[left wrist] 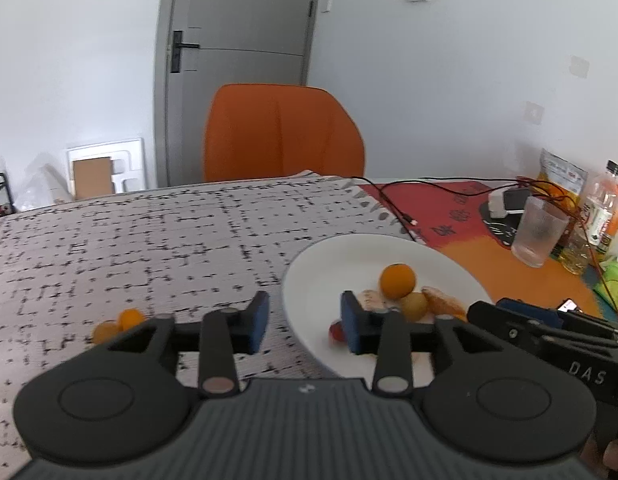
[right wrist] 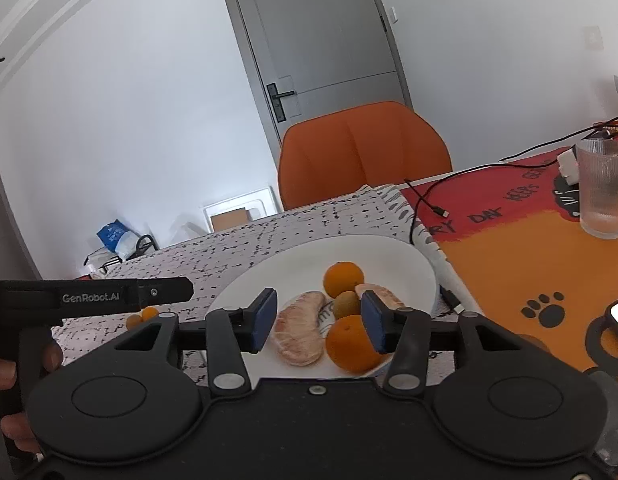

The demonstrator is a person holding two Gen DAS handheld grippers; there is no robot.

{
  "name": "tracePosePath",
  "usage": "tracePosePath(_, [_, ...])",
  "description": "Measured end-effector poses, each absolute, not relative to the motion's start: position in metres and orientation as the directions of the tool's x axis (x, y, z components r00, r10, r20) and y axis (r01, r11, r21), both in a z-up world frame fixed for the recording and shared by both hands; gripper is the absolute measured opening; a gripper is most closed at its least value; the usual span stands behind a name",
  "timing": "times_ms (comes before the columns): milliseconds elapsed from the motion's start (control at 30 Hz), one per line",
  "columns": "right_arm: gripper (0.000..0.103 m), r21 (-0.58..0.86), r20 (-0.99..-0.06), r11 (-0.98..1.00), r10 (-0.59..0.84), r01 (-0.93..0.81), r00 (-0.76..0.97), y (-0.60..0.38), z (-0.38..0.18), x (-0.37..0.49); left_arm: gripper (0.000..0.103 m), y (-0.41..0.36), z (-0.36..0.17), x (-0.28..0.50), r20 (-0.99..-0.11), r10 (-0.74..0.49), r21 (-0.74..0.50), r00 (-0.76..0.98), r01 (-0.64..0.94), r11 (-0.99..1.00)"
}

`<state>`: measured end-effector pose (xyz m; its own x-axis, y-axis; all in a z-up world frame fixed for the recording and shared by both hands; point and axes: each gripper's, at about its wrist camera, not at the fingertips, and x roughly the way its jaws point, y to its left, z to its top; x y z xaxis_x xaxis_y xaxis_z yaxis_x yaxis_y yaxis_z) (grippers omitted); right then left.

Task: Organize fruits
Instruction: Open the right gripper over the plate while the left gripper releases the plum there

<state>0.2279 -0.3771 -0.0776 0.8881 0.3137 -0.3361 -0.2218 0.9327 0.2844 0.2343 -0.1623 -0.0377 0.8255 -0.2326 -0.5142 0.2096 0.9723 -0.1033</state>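
Both tools (L (left wrist: 305, 322), R (right wrist: 319, 322)) apart over fruit plate (right wrist: 389, 252).

plate (right wrist: 269, 276) wht | oranges (right wrist: 343, 279) orng | cloth (left wrist: 129, 232) blk-wht speckle

This looks like a room in a home, used for eating. A table (left wrist: 109, 240) wears a speckled cloth, with a cartoon paw-print mat (right wrist: 529, 264) beside it. An orange chair (left wrist: 283, 136) is pulled up at the far side, before a grey door (left wrist: 245, 40) in a white wall. A drinking glass (left wrist: 539, 232), bottles (left wrist: 603, 204), a snack bag (left wrist: 561, 172) and a white plate (right wrist: 269, 272) of fruit stand on the table.
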Motion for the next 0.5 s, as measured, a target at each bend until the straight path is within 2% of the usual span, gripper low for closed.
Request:
tracePosePath(67, [0.054, 0.287, -0.332, 0.93, 0.32, -0.228, 0.887, -0.375, -0.077, 0.227, 0.061, -0.156, -0.036, 0.23, -0.512, -0.209, -0.097, 0.833, 0.185, 0.978])
tracePosePath(167, [0.056, 0.284, -0.33, 0.93, 0.324, -0.234, 0.887, -0.37, -0.075, 0.227, 0.069, -0.144, -0.034, 0.226, -0.509, -0.185, -0.1, 0.841, 0.155, 0.983])
tracePosePath(333, [0.069, 0.274, -0.329, 0.932, 0.323, -0.238, 0.887, -0.361, -0.073, 0.224, 0.081, -0.122, -0.03, 0.219, -0.496, -0.139, -0.112, 0.857, 0.096, 0.989])
tracePosePath(467, [0.095, 0.267, -0.327, 0.935, 0.318, -0.236, 0.89, -0.353, -0.071, 0.222, 0.085, -0.108, -0.028, 0.212, -0.491, -0.115, -0.117, 0.864, 0.065, 0.991])
tracePosePath(500, [0.098, 0.261, -0.322, 0.938, 0.31, -0.23, 0.895, -0.351, -0.069, 0.221, 0.085, -0.105, -0.028, 0.211, -0.49, -0.109, -0.117, 0.865, 0.058, 0.991])
